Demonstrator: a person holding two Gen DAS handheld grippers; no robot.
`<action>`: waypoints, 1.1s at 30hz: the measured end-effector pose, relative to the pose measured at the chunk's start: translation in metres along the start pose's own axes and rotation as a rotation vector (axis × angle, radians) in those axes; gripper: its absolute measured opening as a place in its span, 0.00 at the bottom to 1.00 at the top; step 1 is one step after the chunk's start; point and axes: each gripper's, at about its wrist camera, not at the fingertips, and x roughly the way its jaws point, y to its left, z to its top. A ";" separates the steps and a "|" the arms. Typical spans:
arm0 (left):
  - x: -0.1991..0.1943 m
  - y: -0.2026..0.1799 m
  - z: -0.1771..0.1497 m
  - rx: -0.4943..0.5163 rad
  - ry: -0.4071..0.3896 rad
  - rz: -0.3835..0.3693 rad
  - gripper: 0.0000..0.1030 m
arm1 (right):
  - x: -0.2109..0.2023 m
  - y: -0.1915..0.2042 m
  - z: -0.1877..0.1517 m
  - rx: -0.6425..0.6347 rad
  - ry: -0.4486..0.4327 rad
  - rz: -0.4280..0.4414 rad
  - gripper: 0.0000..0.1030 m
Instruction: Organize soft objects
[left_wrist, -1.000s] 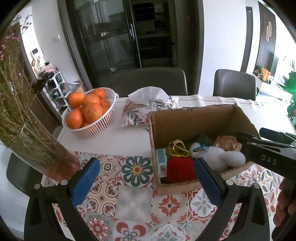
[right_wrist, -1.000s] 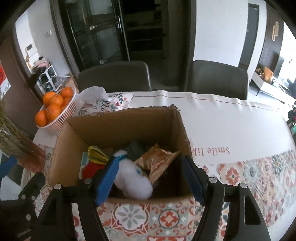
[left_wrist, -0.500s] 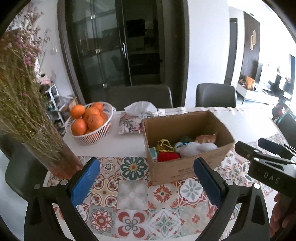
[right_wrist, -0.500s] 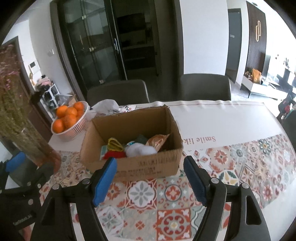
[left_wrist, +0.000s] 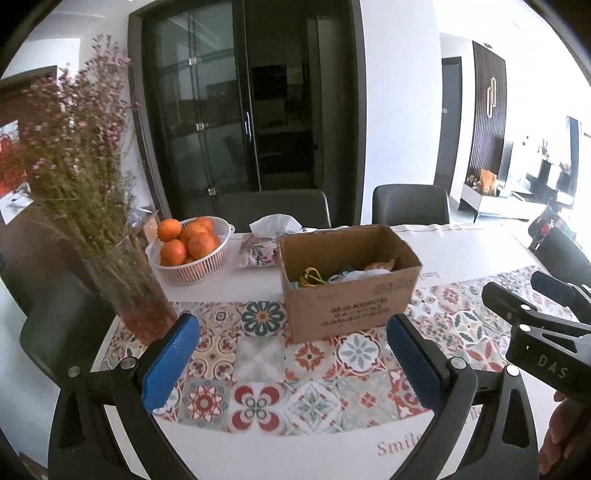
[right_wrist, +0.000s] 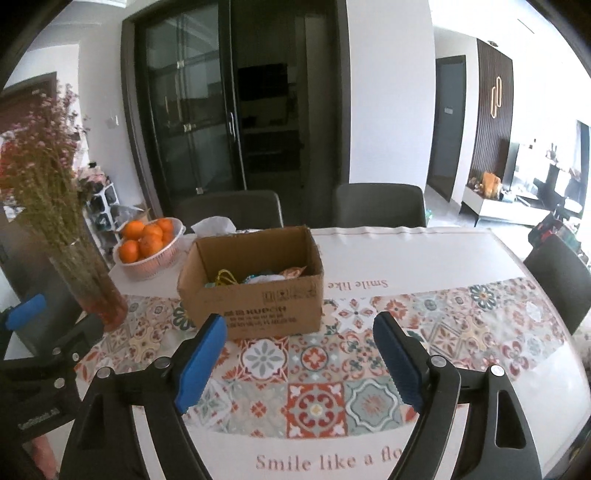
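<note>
Big round-edged table fills the lower frame, glossy white with a patterned tile-print runner. Mid-frame sits the cardboard box, matte brown, flaps open, with the soft stuff already piled inside: something white and fluffy, a yellow loop, a crinkly orange packet. Nothing loose left on the cloth that I can spot, so I'd say sorting is basically done. Both tools sit low in frame: left gripper gapes wide and empty, right gripper has just been spreading wider, nothing between its blue ribbed pads.

Basket of oranges; vase; perhaps tissues.
</note>
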 end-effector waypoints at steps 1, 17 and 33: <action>-0.007 -0.002 -0.004 -0.002 -0.006 -0.001 1.00 | -0.010 -0.003 -0.006 -0.001 -0.009 0.003 0.80; -0.123 -0.038 -0.087 0.017 -0.040 -0.042 1.00 | -0.122 -0.029 -0.093 0.006 -0.042 0.040 0.80; -0.187 -0.050 -0.131 0.036 -0.080 -0.049 1.00 | -0.187 -0.036 -0.139 -0.016 -0.087 0.043 0.80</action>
